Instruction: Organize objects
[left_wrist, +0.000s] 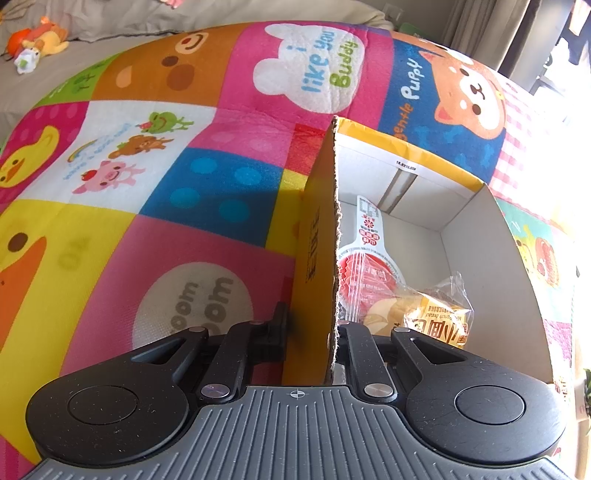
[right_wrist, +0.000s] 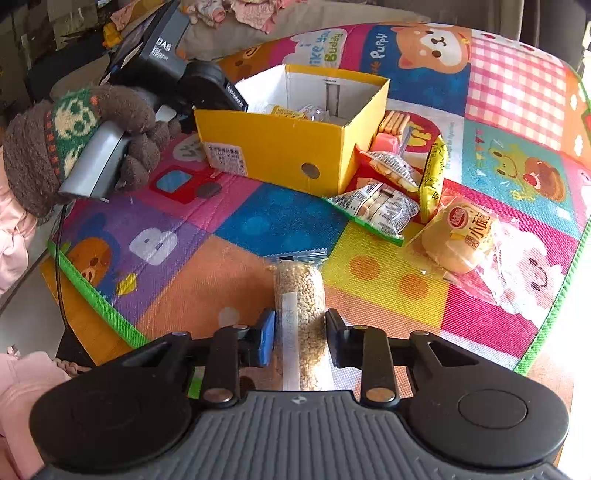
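A yellow cardboard box (right_wrist: 284, 147) stands on the colourful play mat (right_wrist: 280, 218). My left gripper (left_wrist: 312, 328) is shut on the box's near wall (left_wrist: 317, 258), one finger outside and one inside. Inside the box lie a red-lidded sealed cup (left_wrist: 364, 277) and a wrapped bun (left_wrist: 432, 314). My right gripper (right_wrist: 300, 338) is shut on a clear packet of puffed grain (right_wrist: 300, 306), held just over the mat. Loose snacks lie right of the box: cracker packets (right_wrist: 376, 206), a yellow stick pack (right_wrist: 434, 177) and a wrapped bun (right_wrist: 461, 236).
The left gripper's body, held by a hand in a brown knitted glove (right_wrist: 74, 144), shows left of the box. The mat's green edge (right_wrist: 99, 302) runs at the lower left with floor beyond. Plush toys (left_wrist: 37, 40) lie on a grey cushion far off.
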